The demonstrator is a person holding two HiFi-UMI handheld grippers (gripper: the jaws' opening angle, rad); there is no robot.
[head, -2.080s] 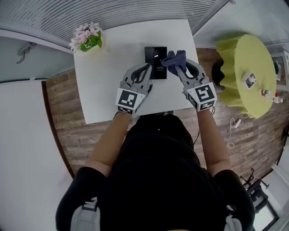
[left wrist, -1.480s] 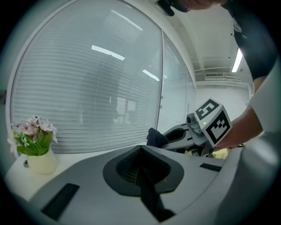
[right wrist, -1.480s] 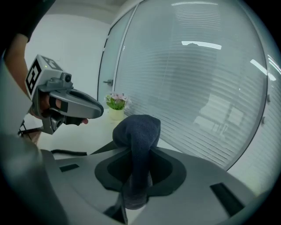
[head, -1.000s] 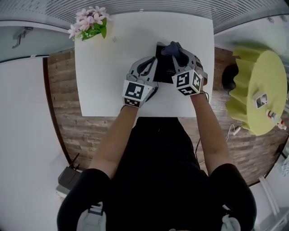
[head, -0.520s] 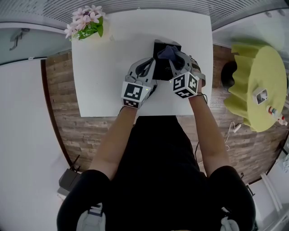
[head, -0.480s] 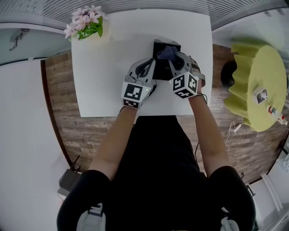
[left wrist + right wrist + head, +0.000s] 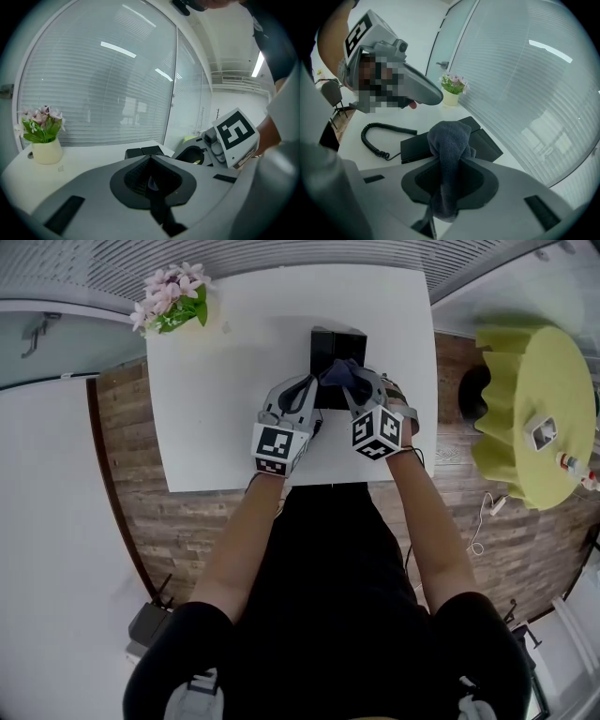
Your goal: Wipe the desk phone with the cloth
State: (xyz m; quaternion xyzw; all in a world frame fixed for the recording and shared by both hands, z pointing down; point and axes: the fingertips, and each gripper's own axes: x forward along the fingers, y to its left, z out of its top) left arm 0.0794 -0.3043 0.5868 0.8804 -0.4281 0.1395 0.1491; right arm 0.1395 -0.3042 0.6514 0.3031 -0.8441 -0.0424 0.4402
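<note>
Since half a second before, the right gripper (image 7: 347,382), clamped on the cloth (image 7: 336,373), had come nearer over the phone (image 7: 337,341); the left gripper (image 7: 302,388), jaws together and empty, stayed beside it; only the right gripper view showed the coiled cord (image 7: 377,133); the table (image 7: 225,381) was white, with flowers (image 7: 169,307); the floor (image 7: 127,474) was wooden.

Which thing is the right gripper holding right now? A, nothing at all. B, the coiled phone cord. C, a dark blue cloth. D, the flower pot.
C: in the right gripper view, the right gripper has its jaws closed on the cloth, which bunches up in front of the black phone.
</note>
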